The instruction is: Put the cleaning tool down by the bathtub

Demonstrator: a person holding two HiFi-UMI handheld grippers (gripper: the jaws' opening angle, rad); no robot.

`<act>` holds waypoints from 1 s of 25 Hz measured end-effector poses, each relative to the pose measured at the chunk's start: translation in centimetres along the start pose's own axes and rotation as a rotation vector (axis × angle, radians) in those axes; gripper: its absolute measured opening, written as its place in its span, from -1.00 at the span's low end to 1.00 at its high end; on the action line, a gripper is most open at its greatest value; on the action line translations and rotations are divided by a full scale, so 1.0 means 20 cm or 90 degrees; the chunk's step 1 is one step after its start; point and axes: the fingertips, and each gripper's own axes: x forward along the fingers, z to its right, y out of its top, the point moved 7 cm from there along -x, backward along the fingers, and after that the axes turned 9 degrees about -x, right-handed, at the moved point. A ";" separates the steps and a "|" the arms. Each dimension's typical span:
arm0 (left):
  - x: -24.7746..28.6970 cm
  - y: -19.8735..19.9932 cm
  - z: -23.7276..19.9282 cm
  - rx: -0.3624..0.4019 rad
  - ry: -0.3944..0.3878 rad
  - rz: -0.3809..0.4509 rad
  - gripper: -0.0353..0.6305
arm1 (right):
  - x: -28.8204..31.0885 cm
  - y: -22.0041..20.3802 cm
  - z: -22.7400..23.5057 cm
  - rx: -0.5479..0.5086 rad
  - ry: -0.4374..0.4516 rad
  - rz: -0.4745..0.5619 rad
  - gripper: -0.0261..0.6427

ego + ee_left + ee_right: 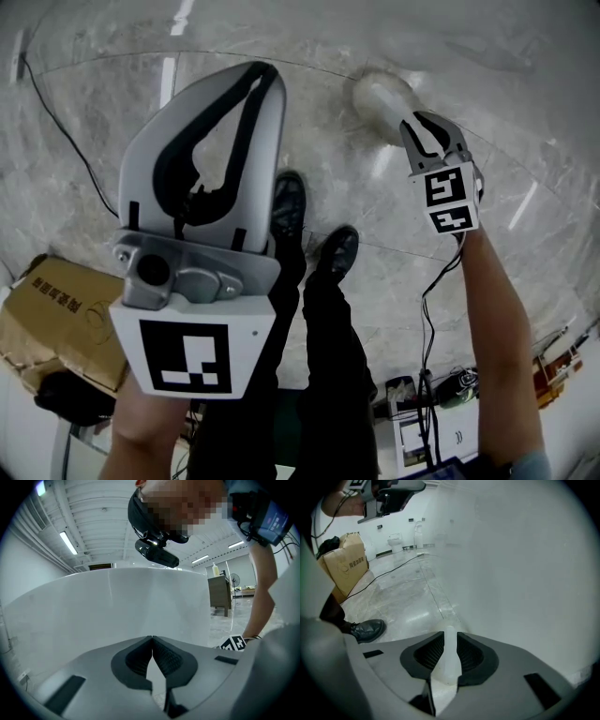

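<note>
The cleaning tool (380, 94) is white, with a round head down on the marble floor. Its slim handle (449, 663) stands between the jaws of my right gripper (450, 632), whose pads lie against its sides. In the head view the right gripper (411, 120) reaches down at the upper right. The white bathtub wall (525, 573) rises close beside the tool on the right. My left gripper (266, 68) is held high near the head camera. It is shut with nothing in it (152, 638) and faces the bathtub (117, 602).
A cardboard box (56, 309) stands on the floor at the left, and a black cable (66, 122) runs past it. The person's black shoes (289, 202) are between the grippers. Cables and gear (422, 403) lie at the lower right. A toilet (395, 541) stands far off.
</note>
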 end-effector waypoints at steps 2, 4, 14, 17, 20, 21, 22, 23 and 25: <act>-0.02 0.04 0.02 0.000 -0.004 0.002 -0.84 | -0.06 0.06 0.01 -0.004 -0.004 0.015 -0.64; -0.04 0.10 0.03 0.000 -0.005 0.006 -0.84 | -0.14 0.13 0.02 -0.002 -0.020 0.036 -0.66; -0.21 0.69 0.12 -0.005 0.013 0.055 -0.84 | -0.90 0.71 0.10 0.046 -0.118 0.201 -0.85; -0.27 0.91 0.14 0.002 0.016 0.071 -0.84 | -1.17 0.90 0.14 0.044 -0.153 0.280 -0.87; -0.33 1.12 0.17 -0.002 0.024 0.085 -0.84 | -1.46 1.06 0.16 0.114 -0.178 0.357 -0.87; -0.35 1.19 0.18 -0.004 0.027 0.088 -0.84 | -1.55 1.10 0.17 0.139 -0.184 0.374 -0.88; -0.37 1.25 0.19 -0.006 0.028 0.091 -0.84 | -1.65 1.14 0.17 0.158 -0.189 0.386 -0.88; -0.39 1.30 0.21 -0.009 0.029 0.093 -0.84 | -1.74 1.18 0.18 0.169 -0.194 0.395 -0.88; -0.42 1.40 0.23 -0.013 0.030 0.095 -0.84 | -1.91 1.26 0.22 0.178 -0.211 0.413 -0.88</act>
